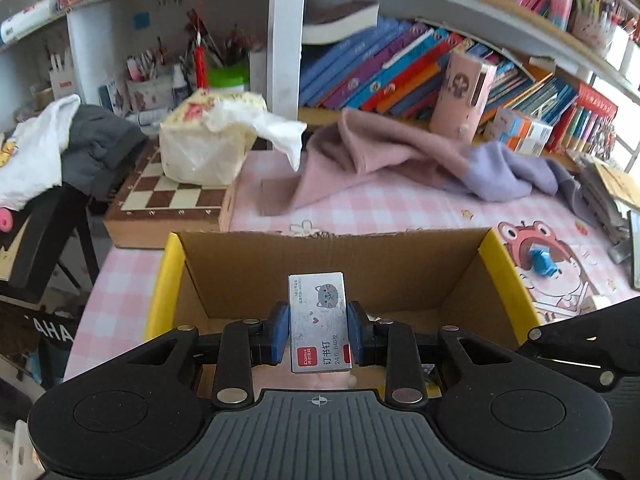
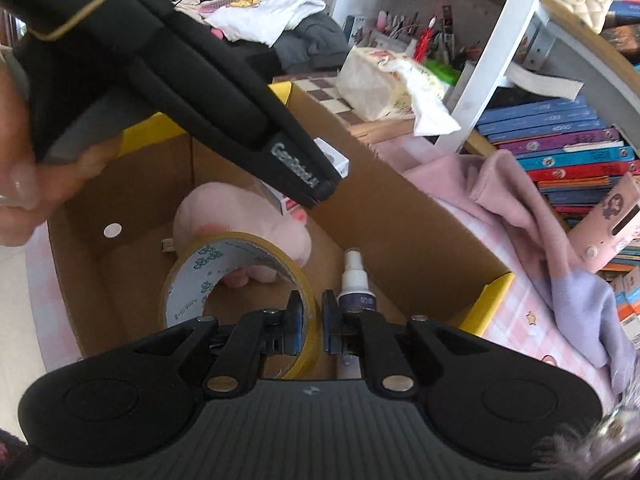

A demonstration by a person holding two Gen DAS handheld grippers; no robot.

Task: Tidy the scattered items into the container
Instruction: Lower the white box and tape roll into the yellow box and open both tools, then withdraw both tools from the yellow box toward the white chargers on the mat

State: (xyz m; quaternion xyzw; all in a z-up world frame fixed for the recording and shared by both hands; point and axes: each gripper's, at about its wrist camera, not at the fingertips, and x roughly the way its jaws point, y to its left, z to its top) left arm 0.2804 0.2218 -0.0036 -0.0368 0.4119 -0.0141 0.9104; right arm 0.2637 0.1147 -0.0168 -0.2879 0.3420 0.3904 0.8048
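Two tools clamped: left [image 1: 319, 330] on staple box [image 1: 319, 320], right [image 2: 311, 326] on tape roll [image 2: 240, 300]; plush [image 2: 244, 220] only in right view.

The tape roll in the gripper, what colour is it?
Yellowish-brown outside, pale printed core inside; the tape roll shows best in the right wrist view.

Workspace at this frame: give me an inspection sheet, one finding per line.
Surface: pink checked tablecloth.
Job's things: cardboard box open; inside lie a pink plush toy and a spray bottle.
Clutter: pink-and-purple cloth, chessboard, tissue pack, small blue object.
Grippers: left gripper shut on staples box over the box; right gripper shut on tape roll.
Cables: nothing seen.
Surroundings: bookshelf, crowded.
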